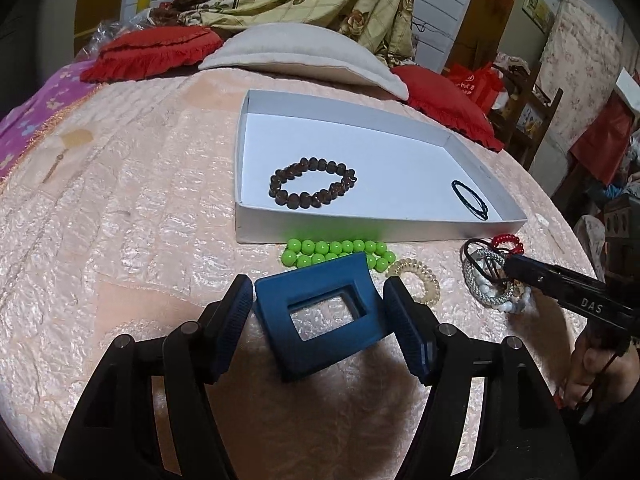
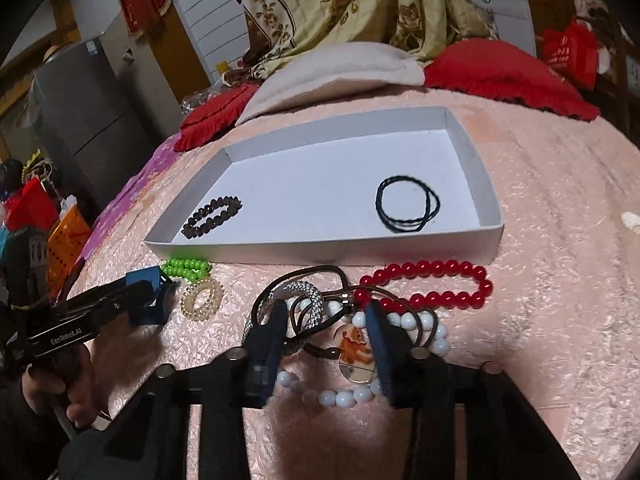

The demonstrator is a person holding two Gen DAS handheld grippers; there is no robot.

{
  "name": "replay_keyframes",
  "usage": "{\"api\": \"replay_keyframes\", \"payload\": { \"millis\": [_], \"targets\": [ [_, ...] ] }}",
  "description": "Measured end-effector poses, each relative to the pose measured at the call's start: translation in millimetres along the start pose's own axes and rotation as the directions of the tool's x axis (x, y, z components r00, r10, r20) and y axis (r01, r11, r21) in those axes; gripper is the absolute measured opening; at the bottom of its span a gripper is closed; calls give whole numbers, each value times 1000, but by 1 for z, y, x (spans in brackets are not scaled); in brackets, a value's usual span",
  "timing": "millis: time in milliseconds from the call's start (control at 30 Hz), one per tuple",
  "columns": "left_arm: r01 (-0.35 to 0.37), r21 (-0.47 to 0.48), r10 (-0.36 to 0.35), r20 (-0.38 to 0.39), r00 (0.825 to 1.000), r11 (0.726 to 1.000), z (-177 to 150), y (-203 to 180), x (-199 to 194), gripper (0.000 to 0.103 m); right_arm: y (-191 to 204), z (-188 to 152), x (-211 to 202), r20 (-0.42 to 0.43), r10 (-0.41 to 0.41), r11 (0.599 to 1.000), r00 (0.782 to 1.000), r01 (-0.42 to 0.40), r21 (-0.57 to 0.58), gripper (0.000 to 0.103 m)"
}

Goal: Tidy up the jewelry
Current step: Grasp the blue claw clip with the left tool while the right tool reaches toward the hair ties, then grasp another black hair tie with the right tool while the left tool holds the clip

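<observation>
I am putting jewelry from the bed (image 1: 120, 220) into the white box (image 1: 360, 228). My left hand-held gripper (image 1: 320, 316) is spread around a blue clip (image 1: 320, 312); I can't tell if the pads touch it. My right hand-held gripper (image 2: 328, 340) is spread over a tangled pile of bracelets (image 2: 304, 312). Next I think I squeeze and lift.
</observation>
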State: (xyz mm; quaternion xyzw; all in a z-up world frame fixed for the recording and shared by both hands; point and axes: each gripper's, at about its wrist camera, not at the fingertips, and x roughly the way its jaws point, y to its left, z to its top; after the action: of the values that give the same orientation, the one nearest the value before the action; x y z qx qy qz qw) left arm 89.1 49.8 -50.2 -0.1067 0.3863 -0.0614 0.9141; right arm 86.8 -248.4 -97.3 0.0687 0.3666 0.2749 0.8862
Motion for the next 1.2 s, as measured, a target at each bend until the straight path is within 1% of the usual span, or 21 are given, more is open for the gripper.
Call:
{"api": "replay_keyframes", "payload": {
  "millis": [67,133,167,233,267,333,467,533,600,667,733,800,933,1000,1033,1100,1200],
  "targets": [
    [-15,-4,15,6,1000,1000,-2,1,-2,68,3,0,1,-7,13,1000,1000,-14,-10,25],
    [-11,-11,11,2,1000,1000,-3,3,-2,71,3,0,4,-16,15,1000,1000,-15,-8,22],
    [-11,-13,11,2,1000,1000,-3,4,-2,72,2,0,5,-20,16,1000,1000,-17,-6,18],
    [-12,-10,12,2,1000,1000,-4,3,-2,80,3,0,4,-16,23,1000,1000,-23,-5,13],
    [-9,-9,9,2,1000,1000,-4,3,-1,80,4,0,2,-7,26,1000,1000,-26,-8,11],
    [5,-10,-5,-1,1000,1000,-4,3,-1,80,6,1,-3,12,36,999,999,-36,-17,9],
    [25,16,-25,-10,1000,1000,0,1,0,80,9,1,-9,30,42,999,999,-42,-26,8],
    [43,33,-43,-3,999,999,3,-1,-3,80,8,1,-10,33,42,999,999,-41,-24,8],
    [54,31,-53,-4,999,998,5,-3,-4,80,9,1,-11,36,44,999,998,-43,-24,8],
    [48,18,-48,-26,999,999,5,-4,-1,81,10,2,-11,39,45,999,998,-44,-28,8],
    [15,-3,-15,-77,997,1000,3,-7,7,81,12,2,-12,41,50,998,998,-49,-33,8],
    [-2,-18,1,-92,996,1000,0,-10,10,81,15,2,-12,41,51,998,998,-49,-42,8],
    [-66,33,69,-101,993,997,-1,-20,14,81,15,1,-12,41,50,998,998,-48,-44,8],
    [-76,30,78,-86,993,997,-1,-19,14,81,12,1,-13,41,50,998,998,-49,-36,8],
    [-77,21,79,-79,994,997,0,-17,13,75,11,1,-13,42,51,998,998,-50,-32,8],
    [-73,12,74,-70,995,997,0,-15,12,74,7,1,-14,52,47,999,998,-47,-10,8],
    [-81,20,82,-54,995,997,-1,-13,7,70,-3,3,-16,67,67,996,995,-71,54,9]
  ]
}}
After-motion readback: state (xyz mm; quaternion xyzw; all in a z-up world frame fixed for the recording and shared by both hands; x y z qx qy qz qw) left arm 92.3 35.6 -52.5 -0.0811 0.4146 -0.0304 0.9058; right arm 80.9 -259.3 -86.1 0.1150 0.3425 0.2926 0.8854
